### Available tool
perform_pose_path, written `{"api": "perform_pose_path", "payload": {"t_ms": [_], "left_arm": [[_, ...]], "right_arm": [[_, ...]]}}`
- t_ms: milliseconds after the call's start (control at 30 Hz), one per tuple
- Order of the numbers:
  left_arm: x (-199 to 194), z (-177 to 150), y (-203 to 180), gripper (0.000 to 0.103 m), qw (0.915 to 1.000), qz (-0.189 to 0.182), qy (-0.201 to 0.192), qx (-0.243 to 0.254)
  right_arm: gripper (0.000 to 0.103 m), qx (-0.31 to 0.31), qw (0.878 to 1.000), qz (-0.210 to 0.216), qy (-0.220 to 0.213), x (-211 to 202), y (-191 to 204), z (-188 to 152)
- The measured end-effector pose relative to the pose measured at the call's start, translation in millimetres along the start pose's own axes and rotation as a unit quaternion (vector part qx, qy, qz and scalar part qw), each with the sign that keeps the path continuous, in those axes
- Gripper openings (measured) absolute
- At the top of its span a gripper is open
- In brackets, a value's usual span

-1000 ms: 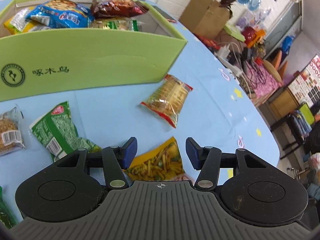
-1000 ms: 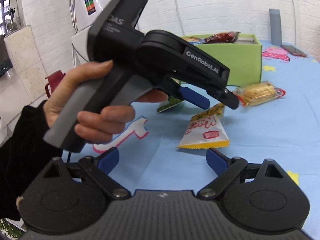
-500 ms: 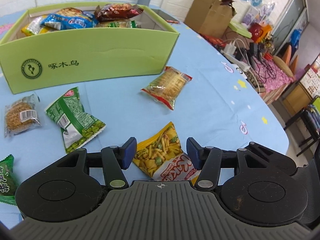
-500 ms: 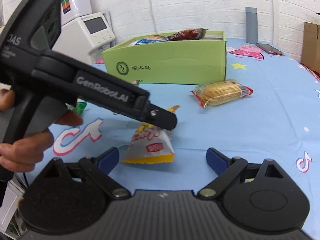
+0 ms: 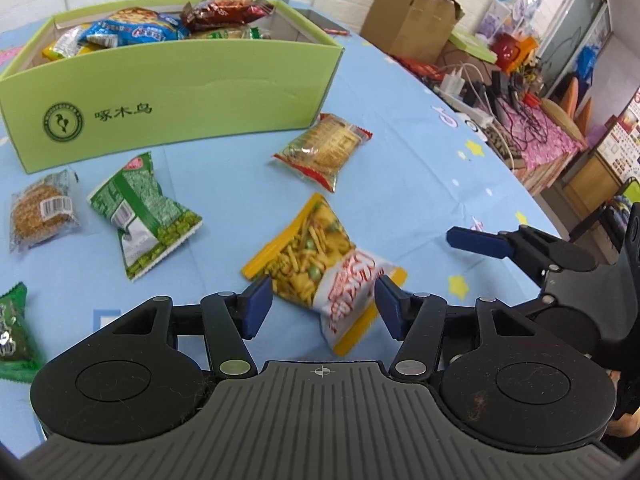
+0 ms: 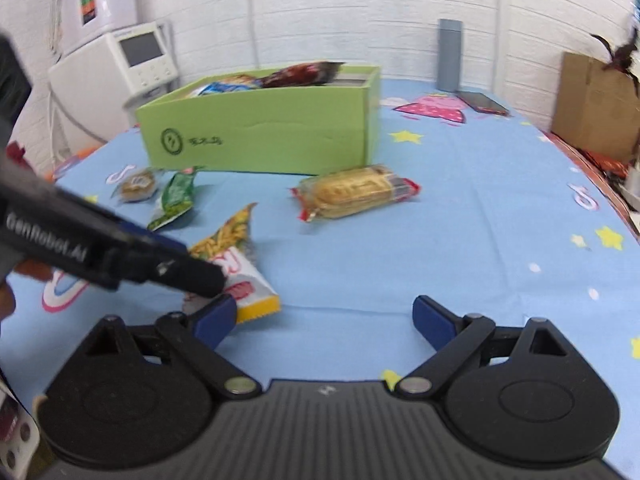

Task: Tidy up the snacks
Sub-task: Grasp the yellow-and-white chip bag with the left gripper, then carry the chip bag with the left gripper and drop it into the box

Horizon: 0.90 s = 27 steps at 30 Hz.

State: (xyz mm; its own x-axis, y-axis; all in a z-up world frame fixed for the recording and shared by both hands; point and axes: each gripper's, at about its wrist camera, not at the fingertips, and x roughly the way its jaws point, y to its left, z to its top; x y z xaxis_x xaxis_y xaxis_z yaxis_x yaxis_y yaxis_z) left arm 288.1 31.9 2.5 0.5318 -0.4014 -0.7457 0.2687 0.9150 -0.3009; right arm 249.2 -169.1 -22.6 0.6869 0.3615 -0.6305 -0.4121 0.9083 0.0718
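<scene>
A green box (image 5: 172, 92) part-filled with snack packs stands at the back of the blue table; it also shows in the right wrist view (image 6: 260, 136). A yellow snack bag (image 5: 320, 268) lies between the open fingers of my left gripper (image 5: 320, 308), which is just above it. The same bag (image 6: 236, 264) shows in the right wrist view, partly hidden by the left gripper's body. My right gripper (image 6: 324, 320) is open and empty, to the right of the bag. A biscuit pack (image 5: 324, 152) lies near the box.
A green pea pack (image 5: 140, 212), a round cake pack (image 5: 40, 212) and another green pack (image 5: 12, 332) lie at the left. The table edge curves at the right, with clutter and a cardboard box (image 5: 416, 24) beyond. A phone (image 6: 482, 103) and grey cylinder (image 6: 450, 54) sit far back.
My left gripper has pulled back and lowered over the yellow bag, which now lies between its fingers. My right gripper has swung right and come nearer; the left one now crosses only its left edge.
</scene>
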Motion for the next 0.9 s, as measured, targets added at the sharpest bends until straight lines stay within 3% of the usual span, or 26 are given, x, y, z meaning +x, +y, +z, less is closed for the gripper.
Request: {"api": "perform_pose_path", "payload": {"t_ms": [133,300,367,500,600,733,800,900], "left_arm": [[-11.1,6.5,5.9,0.048,0.9994,-0.004,-0.032,-0.011],[7.6,19.0,9.2,0.048,0.9999,0.006,-0.014,0.005],[14.6,24.5,11.1,0.048,0.9998,-0.004,-0.013,0.015],[24.9,32.7,15.3,0.05,0.9994,-0.023,-0.005,0.026],[32.7,28.5,21.5,0.05,0.9985,-0.053,0.004,0.006],[28.2,18.9,25.0,0.025,0.9973,-0.07,-0.003,-0.021],[23.4,18.8,24.6,0.023,0.9974,-0.065,-0.007,-0.033],[11.8,33.7,23.0,0.02,0.9974,-0.054,-0.018,-0.043]], "right_arm": [[0.094,0.013,0.999,0.034,-0.007,-14.1,7.6,-10.9],[0.092,-0.005,0.998,0.064,0.001,-1.4,34.1,-7.0],[0.082,-0.009,0.997,0.076,0.004,4.8,41.1,-4.9],[0.084,-0.012,0.997,0.076,0.003,13.3,47.4,0.0],[0.084,-0.01,0.997,0.073,-0.002,21.9,47.1,5.2],[0.069,-0.015,0.997,0.073,-0.001,24.5,43.6,10.2],[0.063,-0.016,0.997,0.079,-0.002,21.7,42.7,14.3],[0.063,-0.031,0.996,0.086,-0.005,20.1,44.2,25.9]]}}
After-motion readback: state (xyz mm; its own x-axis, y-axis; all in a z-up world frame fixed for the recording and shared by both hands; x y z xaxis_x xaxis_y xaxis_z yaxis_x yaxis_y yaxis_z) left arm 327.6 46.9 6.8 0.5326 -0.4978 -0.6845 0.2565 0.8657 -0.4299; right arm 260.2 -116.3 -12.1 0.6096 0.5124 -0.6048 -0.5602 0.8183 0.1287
